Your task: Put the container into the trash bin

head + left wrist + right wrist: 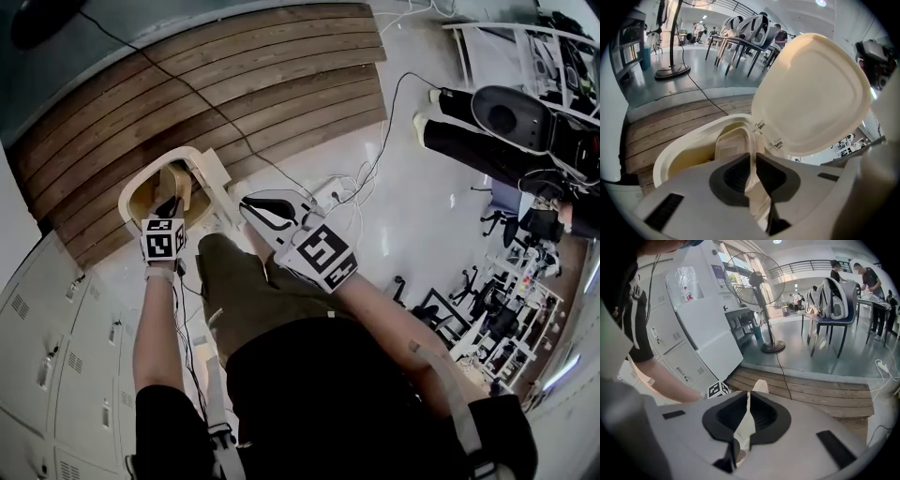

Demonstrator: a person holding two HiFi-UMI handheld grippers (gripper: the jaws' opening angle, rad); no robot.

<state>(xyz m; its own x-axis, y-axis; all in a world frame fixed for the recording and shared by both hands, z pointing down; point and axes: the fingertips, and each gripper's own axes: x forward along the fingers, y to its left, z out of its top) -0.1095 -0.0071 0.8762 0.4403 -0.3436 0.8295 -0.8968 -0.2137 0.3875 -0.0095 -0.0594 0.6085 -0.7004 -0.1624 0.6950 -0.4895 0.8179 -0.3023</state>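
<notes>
A cream trash bin (131, 187) stands on the floor with its lid (214, 171) swung up. My left gripper (172, 202) hangs over the bin's mouth, pointing down into it. In the left gripper view the left gripper (752, 161) is shut on the rim of a clear plastic container (731, 145), which hangs inside the bin's rim (670, 154), beside the raised lid (811, 93). My right gripper (251, 206) is at the lid's right side. In the right gripper view the right gripper (747, 404) is shut on a thin cream edge of the lid (760, 386).
A wooden plank platform (216, 84) lies just beyond the bin. White lockers (47, 356) line the left. Cables and a power strip (330, 192) cross the floor at right. A standing fan (754, 282) and chairs (829, 301) are farther off. The person's leg (239, 281) is beside the bin.
</notes>
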